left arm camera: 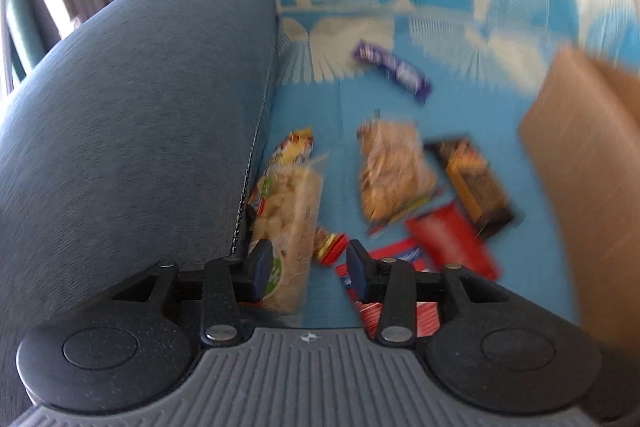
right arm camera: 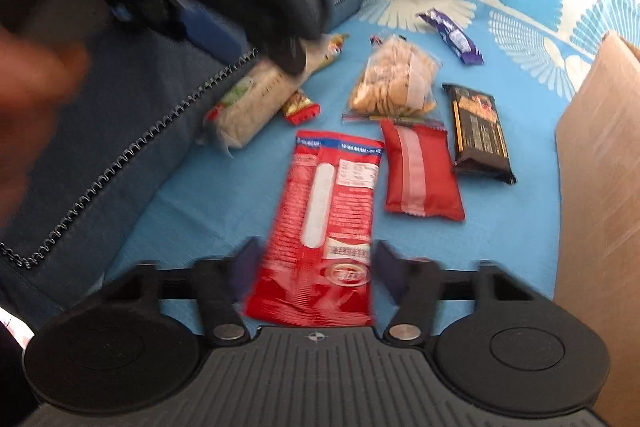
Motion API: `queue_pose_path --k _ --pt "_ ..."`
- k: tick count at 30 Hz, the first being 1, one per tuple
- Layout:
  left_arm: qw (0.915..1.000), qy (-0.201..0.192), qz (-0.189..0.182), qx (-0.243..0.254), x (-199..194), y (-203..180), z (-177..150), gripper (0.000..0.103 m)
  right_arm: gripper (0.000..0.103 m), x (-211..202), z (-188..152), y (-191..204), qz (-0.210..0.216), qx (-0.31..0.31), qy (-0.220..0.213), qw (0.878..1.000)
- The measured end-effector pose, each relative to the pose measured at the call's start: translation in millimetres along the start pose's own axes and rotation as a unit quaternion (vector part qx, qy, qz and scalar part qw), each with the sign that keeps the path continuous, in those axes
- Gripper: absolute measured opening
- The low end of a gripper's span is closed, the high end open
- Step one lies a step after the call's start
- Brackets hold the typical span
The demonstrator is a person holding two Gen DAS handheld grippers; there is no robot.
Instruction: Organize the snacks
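Right wrist: both grippers [right arm camera: 314, 263] [left arm camera: 306, 269] spread, empty; long glossy red crinkled packet [right arm camera: 324, 223] on blue cloth [right arm camera: 200, 187].

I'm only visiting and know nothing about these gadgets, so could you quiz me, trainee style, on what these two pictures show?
1. True or false: the purple bar lies farther from the cameras than the black packet.
2. Which lies between the right gripper's jaws: A the long red packet, B the clear bag of crackers, C the cardboard box?
3. What colour is the cloth under the snacks?

Key: 1 true. 2 A; blur hides whether the jaws touch it. 3 blue, with a white fan pattern.
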State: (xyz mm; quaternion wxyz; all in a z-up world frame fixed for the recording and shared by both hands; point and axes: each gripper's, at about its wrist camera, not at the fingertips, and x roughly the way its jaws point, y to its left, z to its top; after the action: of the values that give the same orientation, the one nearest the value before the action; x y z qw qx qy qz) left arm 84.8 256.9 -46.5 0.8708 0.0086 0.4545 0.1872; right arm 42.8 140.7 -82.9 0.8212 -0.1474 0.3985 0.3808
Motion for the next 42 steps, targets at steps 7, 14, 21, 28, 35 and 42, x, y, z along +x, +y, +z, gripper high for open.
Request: queue_pose_path --k 7,14,21,28,35,42 --pt "0.9974 0.026 0.049 0.046 28 -16 -2 0.051 0.049 -9 -1 -8 -0.015 0.005 0.016 1.0" --pt "0.9926 0.033 0.084 0.08 43 -25 -3 0.051 0.049 -27 -1 -14 -0.019 0.018 0.014 1.0" --pt "0.994 0.025 0.089 0.058 35 -15 -2 0.015 0.049 -47 -10 -18 -0.02 0.033 0.016 0.999" --pt "0.9994 -0.015 0.028 -0.013 -2 8 -5 0.0 0.049 -79 -26 -10 -0.019 0.028 -0.001 0.999" --pt "0.9988 -0.041 -0.001 -0.028 -28 12 -10 0.001 0.049 -90 -30 -7 -0.027 0.033 -0.015 0.999" --pt "0.9978 -0.03 0.052 0.029 -18 -9 -10 0.064 0.049 -86 -30 -12 -0.028 0.042 -0.007 0.999"
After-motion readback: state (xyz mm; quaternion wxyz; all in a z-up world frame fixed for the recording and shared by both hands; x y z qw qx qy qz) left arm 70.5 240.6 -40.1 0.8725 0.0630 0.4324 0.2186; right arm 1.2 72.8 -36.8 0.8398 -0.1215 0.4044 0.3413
